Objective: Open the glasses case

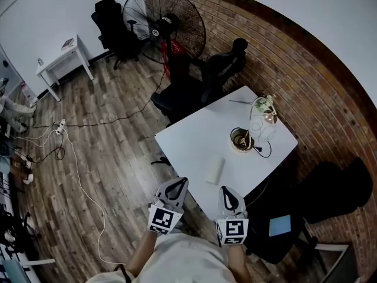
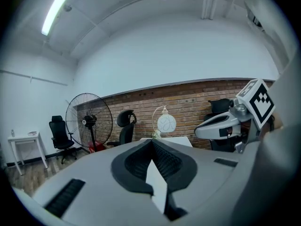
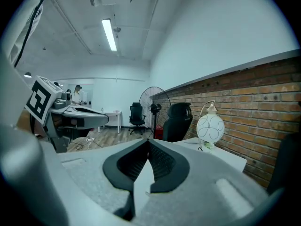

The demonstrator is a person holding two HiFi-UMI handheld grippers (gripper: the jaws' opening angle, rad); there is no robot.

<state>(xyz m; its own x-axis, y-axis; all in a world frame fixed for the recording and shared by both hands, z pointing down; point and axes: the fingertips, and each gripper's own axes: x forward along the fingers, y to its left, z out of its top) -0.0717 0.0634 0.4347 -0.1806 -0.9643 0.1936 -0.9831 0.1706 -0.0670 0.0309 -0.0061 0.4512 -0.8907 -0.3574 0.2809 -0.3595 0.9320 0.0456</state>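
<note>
In the head view, a white oblong glasses case (image 1: 215, 170) lies closed near the front edge of the white table (image 1: 194, 137). My left gripper (image 1: 179, 182) hovers just left of the table's front corner, short of the case, jaws together and empty. My right gripper (image 1: 227, 189) is below and to the right of the case, also shut with nothing held. Neither touches the case. In the left gripper view the jaws (image 2: 152, 141) meet at the tip, and the right gripper view shows its jaws (image 3: 148, 141) doing the same. The case is hidden in both gripper views.
A globe lamp (image 1: 263, 115) and a round dish (image 1: 241, 139) with a cord stand on the table's right side, with a pen (image 1: 240, 102) at the back. Black chairs (image 1: 200, 78) and a standing fan (image 1: 164, 25) are behind the table. Cables (image 1: 76, 170) run across the wooden floor.
</note>
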